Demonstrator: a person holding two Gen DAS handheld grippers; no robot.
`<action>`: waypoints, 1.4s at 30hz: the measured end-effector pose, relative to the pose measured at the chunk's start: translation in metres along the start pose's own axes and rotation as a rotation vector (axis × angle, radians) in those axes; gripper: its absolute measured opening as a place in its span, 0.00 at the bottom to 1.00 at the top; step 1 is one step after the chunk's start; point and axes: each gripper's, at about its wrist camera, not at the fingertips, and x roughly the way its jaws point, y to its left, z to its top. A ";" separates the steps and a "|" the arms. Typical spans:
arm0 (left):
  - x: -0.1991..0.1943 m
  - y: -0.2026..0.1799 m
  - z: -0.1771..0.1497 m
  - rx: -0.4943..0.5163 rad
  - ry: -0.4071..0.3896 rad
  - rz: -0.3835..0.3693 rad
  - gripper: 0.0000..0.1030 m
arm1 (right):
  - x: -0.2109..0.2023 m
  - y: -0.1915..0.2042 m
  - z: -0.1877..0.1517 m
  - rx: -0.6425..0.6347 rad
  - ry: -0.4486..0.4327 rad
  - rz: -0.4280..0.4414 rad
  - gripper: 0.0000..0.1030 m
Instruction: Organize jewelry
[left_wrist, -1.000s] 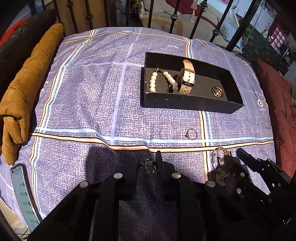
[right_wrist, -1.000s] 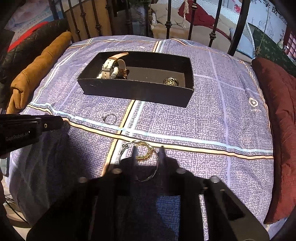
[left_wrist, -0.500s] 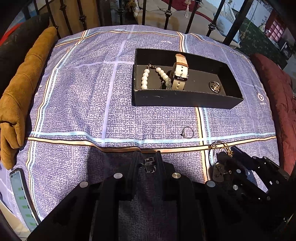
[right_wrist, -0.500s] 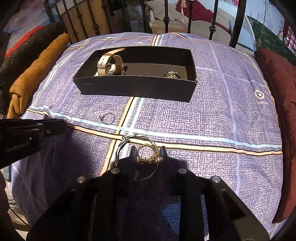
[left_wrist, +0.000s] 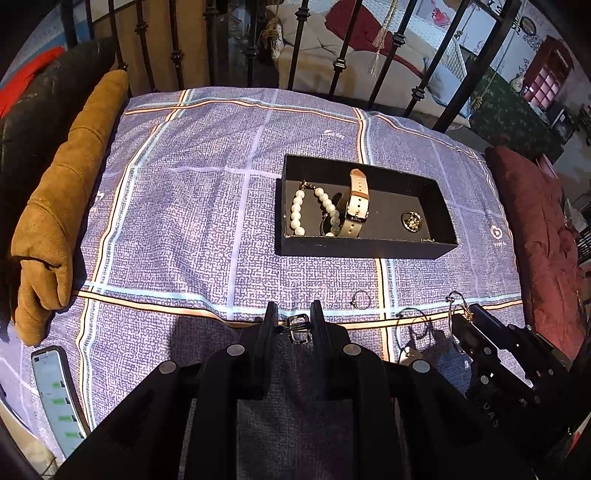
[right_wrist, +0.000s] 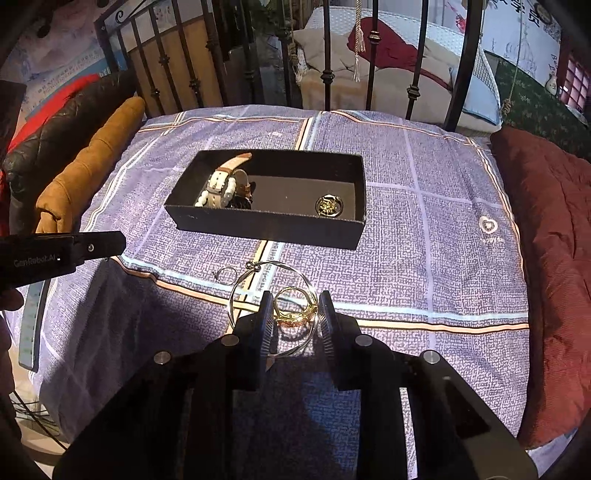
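box: black rectangular cardboard tray (right_wrist: 266, 227), upper centre of right view, long axis left-right, straight ahead of right gripper.
right gripper (right_wrist: 293, 314): narrowed onto gold ring (right_wrist: 295, 312); thin silver wire bangle (right_wrist: 240, 291) looped around.
left gripper (left_wrist: 293, 321): pinched on small metal buckle clasp (left_wrist: 297, 326).
nearer: right judged closer.

ahead of the right gripper (right_wrist: 294, 314) bare bedspread (right_wrist: 424, 258) runs up to the black box (right_wrist: 266, 225), whose near wall blocks a low approach. a small ring (right_wrist: 226, 275) lies ahead to its left. to its right the cloth lies open as far as the red cushion (right_wrist: 546, 258). ahead of the left gripper (left_wrist: 294, 325) and to its left, open cloth reaches the brown cushion (left_wrist: 62, 192); a phone (left_wrist: 55, 395) lies at the near left edge. iron bars (left_wrist: 340, 55) close the far side.
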 end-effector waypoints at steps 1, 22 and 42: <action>-0.001 -0.003 0.001 0.009 -0.003 0.006 0.17 | -0.001 0.000 0.002 0.000 -0.003 0.003 0.25; 0.006 -0.013 0.012 0.064 -0.007 0.045 0.17 | 0.000 -0.013 0.017 0.020 -0.028 -0.015 0.25; 0.024 -0.029 0.022 0.111 0.002 0.065 0.17 | 0.004 0.002 0.033 -0.032 -0.050 0.008 0.23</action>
